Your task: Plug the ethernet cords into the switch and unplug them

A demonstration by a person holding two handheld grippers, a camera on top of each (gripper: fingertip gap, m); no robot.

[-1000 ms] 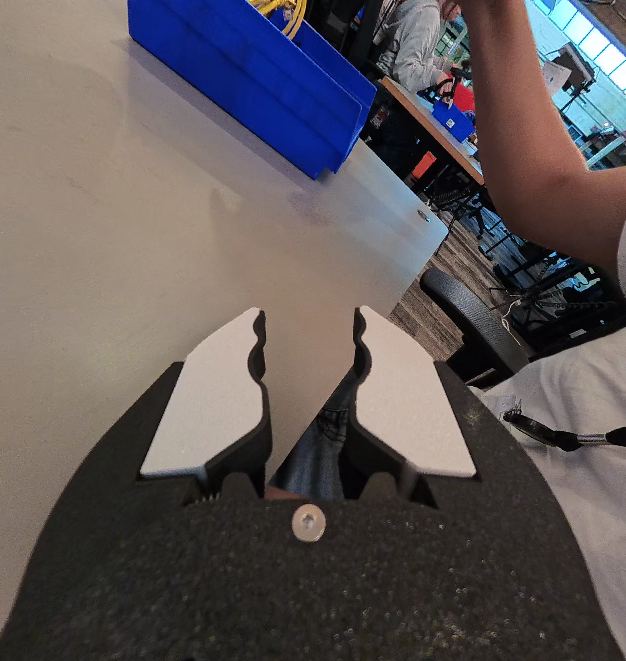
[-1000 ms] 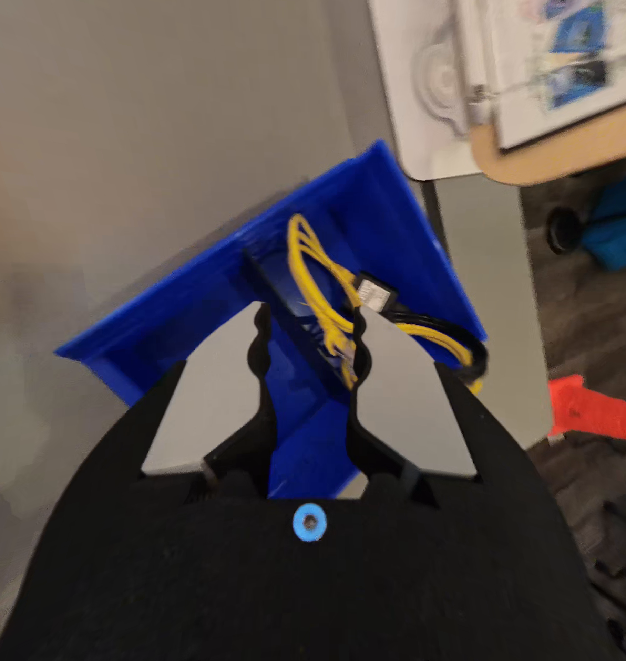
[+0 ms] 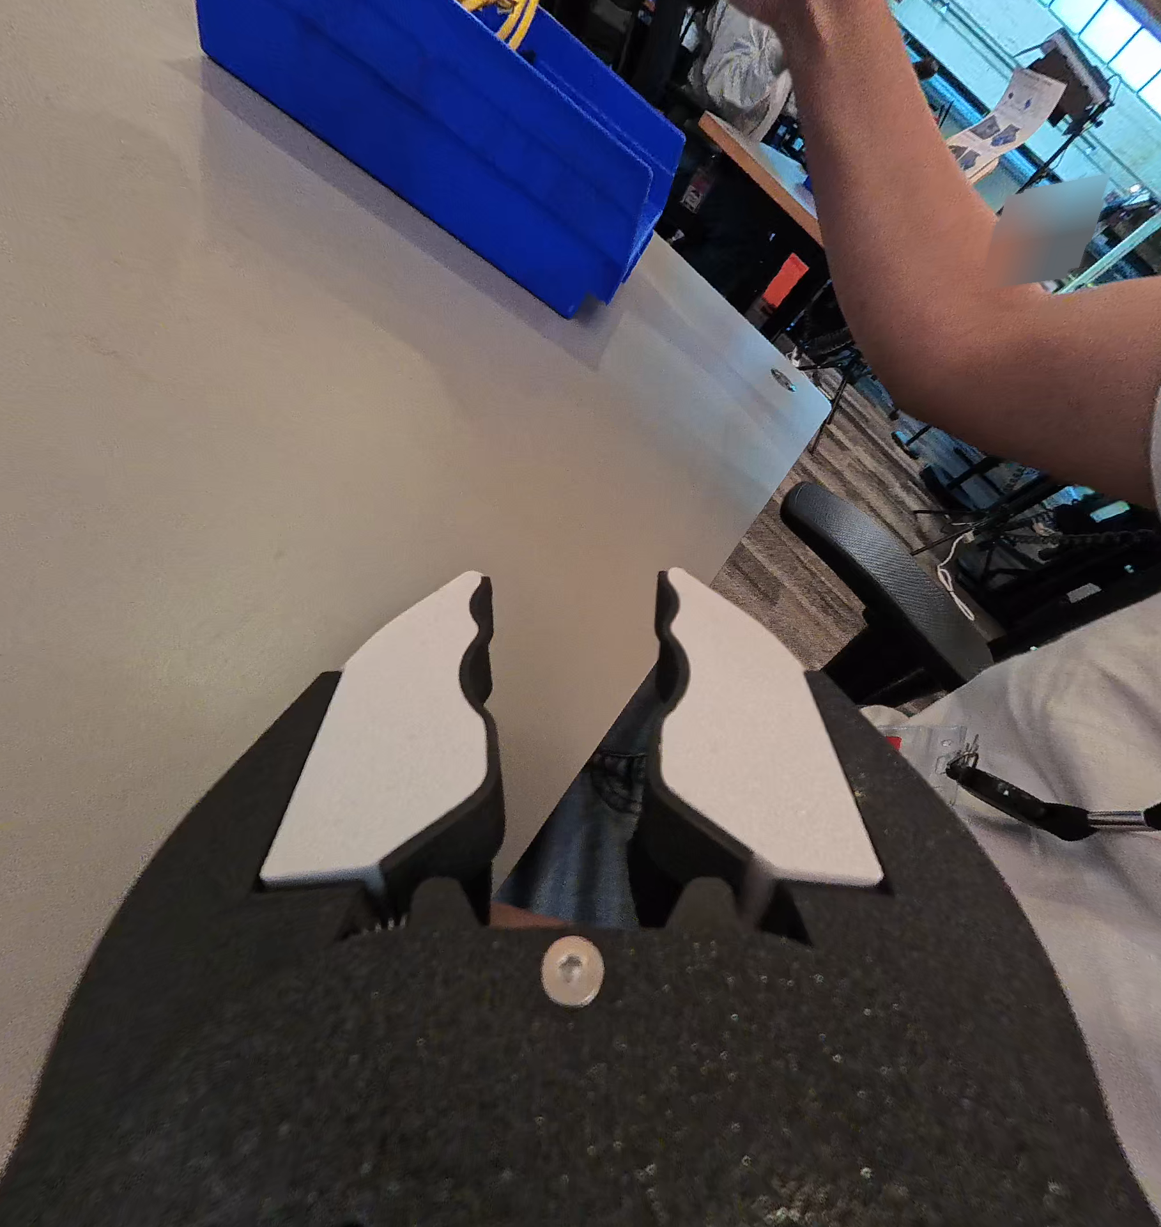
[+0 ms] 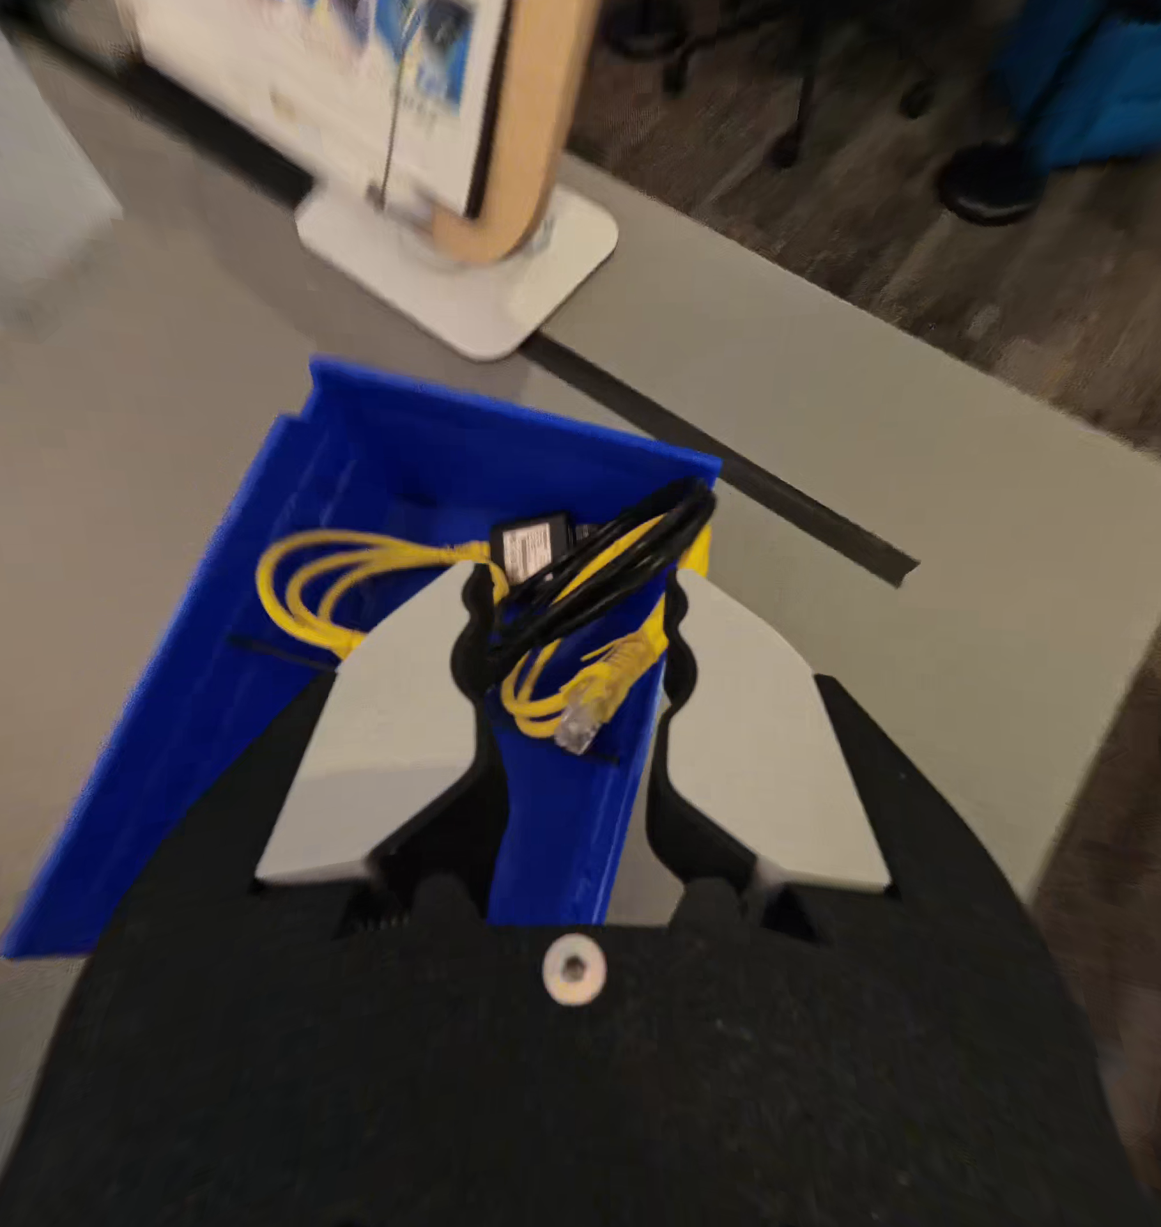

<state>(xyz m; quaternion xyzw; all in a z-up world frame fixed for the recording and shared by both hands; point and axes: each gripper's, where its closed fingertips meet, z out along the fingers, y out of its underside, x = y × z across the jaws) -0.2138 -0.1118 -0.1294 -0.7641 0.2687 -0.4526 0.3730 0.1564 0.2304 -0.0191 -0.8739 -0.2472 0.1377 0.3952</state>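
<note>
Since a second earlier the right claw had swung over the blue bin to a new angle, so the bin's far corner now sat ahead of its tips, while the left claw had barely shifted above the bare surface. Both claws stood released: the left with nothing between its fingers, the right with its fingers spread above the bin's contents and, as far as the blur allowed, pressing on none of them. The ethernet cords – yellow, coiled – lay inside the bin, one clear-tipped plug just below the gap of the right claw, with a bundled black cable and its black adapter draped over them. No switch could be made out in either view. The step in hand looked like the fetching of a cord, with nothing plugged yet. The next move would call for lowering the right claw past the black cable and closing on a yellow cord near its plug – without dragging the black bundle along. The adapter bore a white label, too blurred to read; no brand showed.
</note>
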